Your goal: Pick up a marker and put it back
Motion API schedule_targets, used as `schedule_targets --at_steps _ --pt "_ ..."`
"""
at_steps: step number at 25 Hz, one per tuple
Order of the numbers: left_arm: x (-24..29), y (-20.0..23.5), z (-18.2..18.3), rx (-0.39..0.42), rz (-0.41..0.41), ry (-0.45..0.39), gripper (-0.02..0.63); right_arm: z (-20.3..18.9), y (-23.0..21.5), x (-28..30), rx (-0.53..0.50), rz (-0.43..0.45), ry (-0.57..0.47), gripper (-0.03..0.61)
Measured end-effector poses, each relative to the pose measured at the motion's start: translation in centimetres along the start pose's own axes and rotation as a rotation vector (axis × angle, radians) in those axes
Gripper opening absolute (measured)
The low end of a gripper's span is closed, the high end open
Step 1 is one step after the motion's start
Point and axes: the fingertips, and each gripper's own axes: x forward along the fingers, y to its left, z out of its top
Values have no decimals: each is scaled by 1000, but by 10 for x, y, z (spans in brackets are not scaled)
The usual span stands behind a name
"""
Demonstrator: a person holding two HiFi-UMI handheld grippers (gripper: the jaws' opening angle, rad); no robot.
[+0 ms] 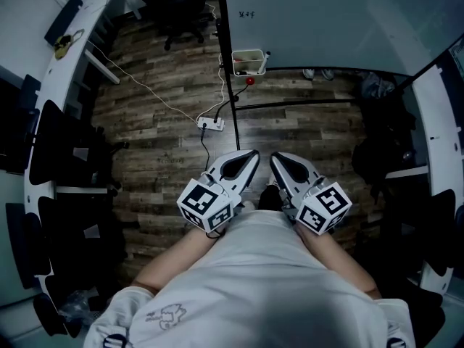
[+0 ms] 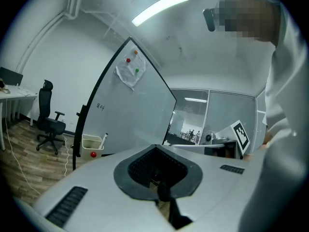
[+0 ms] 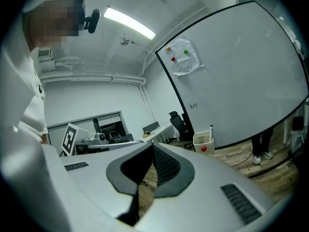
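Note:
A white marker stands upright in a small white tray fixed at the foot of the whiteboard. In the right gripper view the same marker sticks out of the tray. From the head view the tray is well ahead on the board's stand. My left gripper and right gripper are held side by side close to my body, far from the tray. Both are shut with their tips together and nothing between them.
A power strip with a white cable lies on the wooden floor between me and the tray. An office chair stands at the back, a desk runs along the left. Another person's shoes show behind the board.

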Motion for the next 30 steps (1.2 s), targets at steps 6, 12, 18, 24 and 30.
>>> schedule_targets --at_steps 6,12,18,24,30 --pt "11 20 0 -10 38 11 5 6 -14 20 -22 23 29 11" --pt "34 38 12 -11 66 -16 5 17 -43 38 7 58 39 11" --pt "72 56 14 -15 88 -5 5 33 -82 55 15 99 53 11" --pt "109 89 19 17 137 7 5 51 -128 75 15 129 71 11" --pt "147 111 26 11 169 -1 5 65 -173 85 44 145 76 11"
